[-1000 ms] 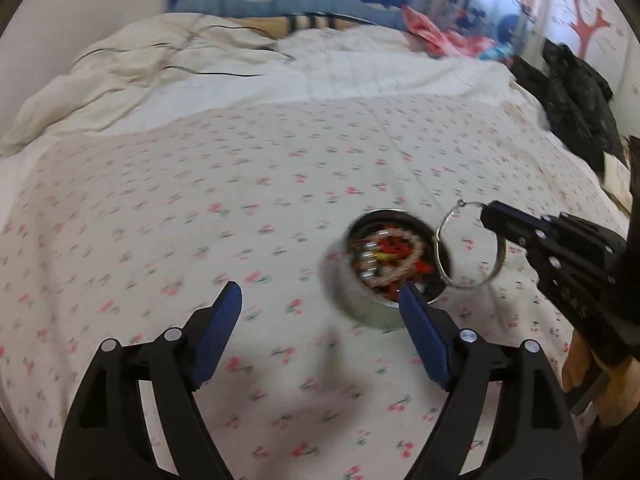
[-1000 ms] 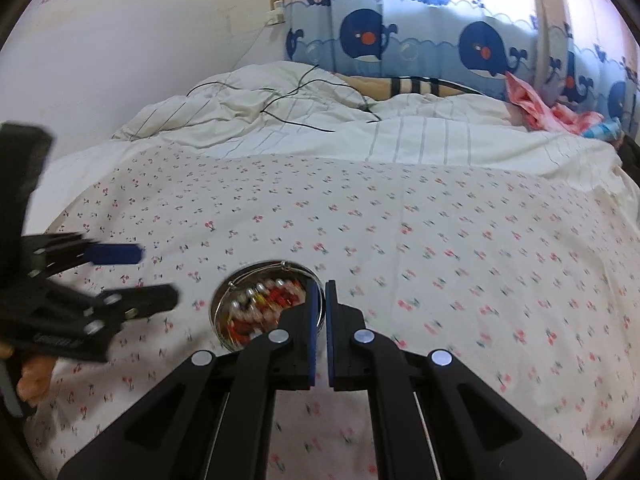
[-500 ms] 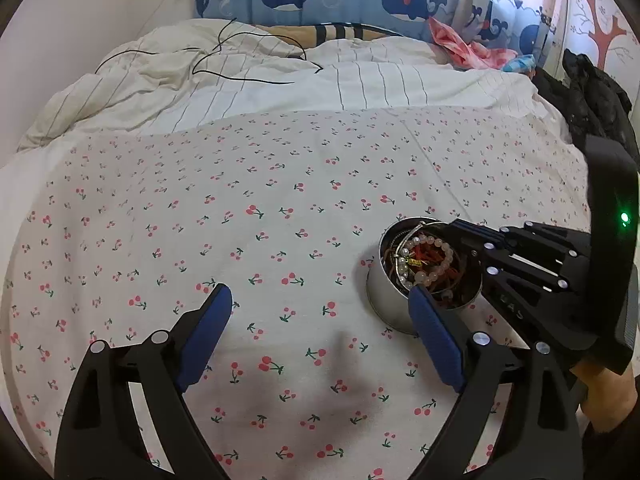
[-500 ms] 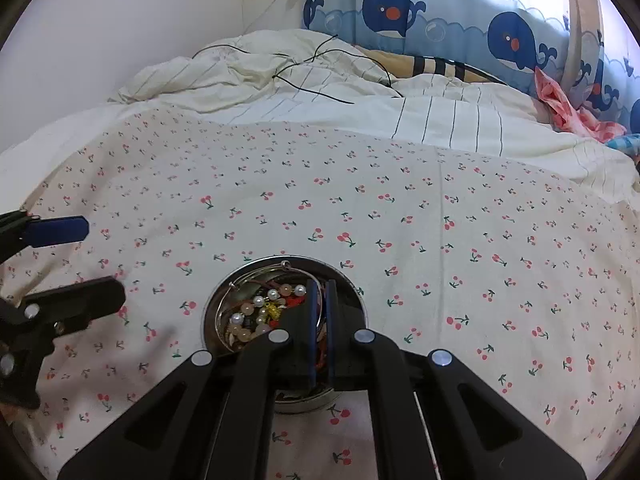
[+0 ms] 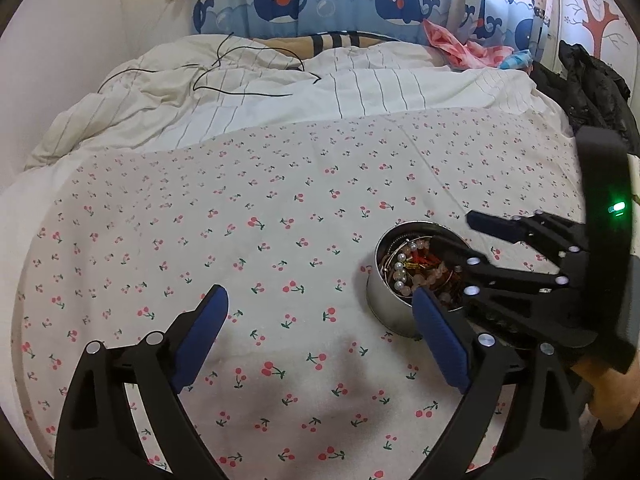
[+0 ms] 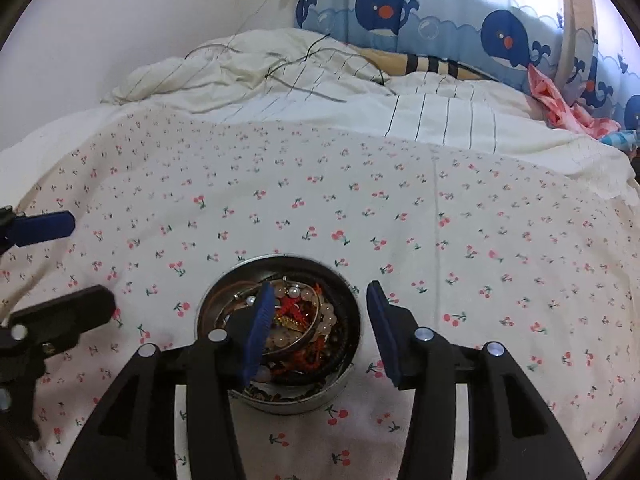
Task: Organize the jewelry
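A round metal tin [image 5: 384, 300] stands on the cherry-print bedsheet, also in the right wrist view [image 6: 352, 308]. It holds pearl and pink bead strings, red pieces and a thin silver bangle [image 6: 316, 334]. My right gripper [image 6: 320, 324] is open right over the tin, its left finger above the jewelry and its right finger past the tin's right rim; it also shows in the left wrist view [image 5: 460, 236]. My left gripper [image 5: 320, 324] is open and empty, low over the sheet, its right finger next to the tin.
A rumpled striped white duvet [image 5: 280, 92] with a black cable [image 5: 240, 80] lies at the far end of the bed. Dark clothes [image 5: 588, 88] pile at the right edge. A whale-print curtain [image 6: 440, 20] hangs behind.
My right gripper carried the silver bangle over the tin, lowered and opened; the bangle now lies in the tin. The left gripper stayed open.
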The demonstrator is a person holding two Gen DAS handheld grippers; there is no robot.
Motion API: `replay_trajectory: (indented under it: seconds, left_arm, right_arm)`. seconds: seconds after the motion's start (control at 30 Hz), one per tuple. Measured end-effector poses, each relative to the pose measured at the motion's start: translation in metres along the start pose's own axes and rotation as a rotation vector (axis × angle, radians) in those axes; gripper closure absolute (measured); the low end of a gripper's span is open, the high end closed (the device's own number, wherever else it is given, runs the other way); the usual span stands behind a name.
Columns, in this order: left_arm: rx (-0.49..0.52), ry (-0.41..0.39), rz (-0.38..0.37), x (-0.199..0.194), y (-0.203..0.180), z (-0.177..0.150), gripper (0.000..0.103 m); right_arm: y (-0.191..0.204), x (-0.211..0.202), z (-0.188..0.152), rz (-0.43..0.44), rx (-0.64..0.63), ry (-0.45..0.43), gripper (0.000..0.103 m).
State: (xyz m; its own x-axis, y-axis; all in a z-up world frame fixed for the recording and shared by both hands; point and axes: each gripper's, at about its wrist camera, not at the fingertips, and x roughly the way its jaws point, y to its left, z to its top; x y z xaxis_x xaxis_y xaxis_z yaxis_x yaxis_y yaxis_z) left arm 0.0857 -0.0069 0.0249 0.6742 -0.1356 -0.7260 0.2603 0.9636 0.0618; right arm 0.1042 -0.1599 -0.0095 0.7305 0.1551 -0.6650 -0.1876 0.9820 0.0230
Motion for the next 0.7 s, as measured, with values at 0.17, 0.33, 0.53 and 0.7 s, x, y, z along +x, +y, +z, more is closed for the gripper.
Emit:
replay_trajectory:
  seconds: [0.17,0.33,0.53,0.7]
  left_arm:
    - [0.004,-0.016,0.006,-0.004,-0.001,0.000,0.013]
    - [0.011,-0.026,0.013,-0.006,-0.006,-0.001,0.011]
    - [0.033,-0.017,0.024,-0.002,-0.019,-0.006,0.008]
    - [0.057,0.008,0.023,0.003,-0.026,-0.011,0.008]
  right_arm:
    - [-0.003,-0.034,-0.003,-0.005,0.015,-0.040,0.042]
    - [-0.002,-0.060,-0.023,-0.027,0.029,-0.038,0.028]
    - [-0.003,-0.056,-0.039,-0.030,0.048,-0.002,0.026]
    - [0.001,-0.055,-0.043,-0.050,0.018,0.004,0.025]
